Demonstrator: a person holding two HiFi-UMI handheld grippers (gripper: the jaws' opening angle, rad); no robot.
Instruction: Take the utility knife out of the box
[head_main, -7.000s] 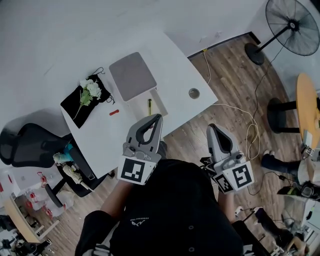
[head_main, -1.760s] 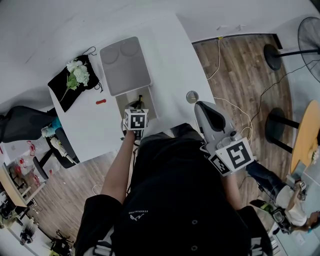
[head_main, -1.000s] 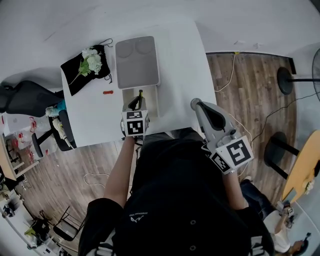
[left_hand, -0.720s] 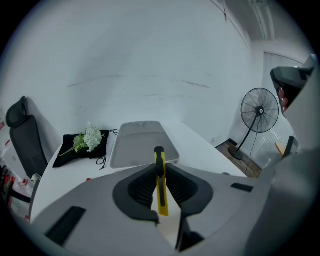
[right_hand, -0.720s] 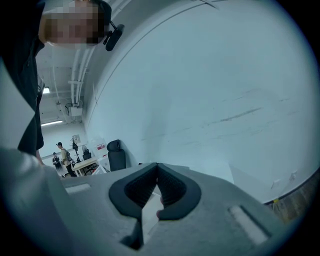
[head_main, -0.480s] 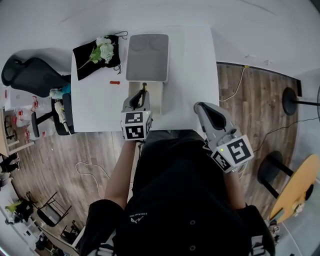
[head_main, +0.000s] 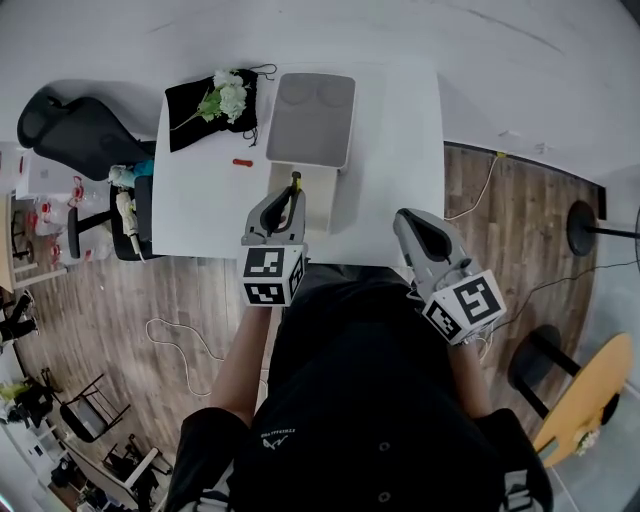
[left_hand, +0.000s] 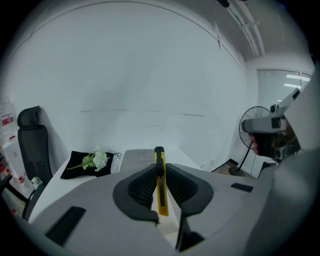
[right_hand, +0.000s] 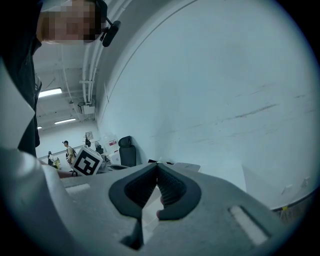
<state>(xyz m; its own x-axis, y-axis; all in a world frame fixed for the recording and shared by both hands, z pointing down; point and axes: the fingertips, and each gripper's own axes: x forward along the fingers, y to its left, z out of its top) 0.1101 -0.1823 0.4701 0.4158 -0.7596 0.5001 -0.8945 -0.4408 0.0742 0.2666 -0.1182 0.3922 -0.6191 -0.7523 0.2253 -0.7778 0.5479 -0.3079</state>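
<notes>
Yellow utility knife (left_hand: 159, 185) clamped between the jaws of your left gripper (head_main: 287, 197), held over the open box (head_main: 325, 207) on the white table (head_main: 205, 210). Your right gripper (right_hand: 157, 166): jaws together, empty.

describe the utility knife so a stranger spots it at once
Start at the white table, then the open box at its front edge. Over it, the left hand-held gripper pinches the slim utility knife, the only yellow thing nearby.

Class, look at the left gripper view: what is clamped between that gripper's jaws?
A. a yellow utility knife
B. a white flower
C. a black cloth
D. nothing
A: the left gripper has its jaws pressed on the yellow utility knife, which sticks out past their tips.
</notes>
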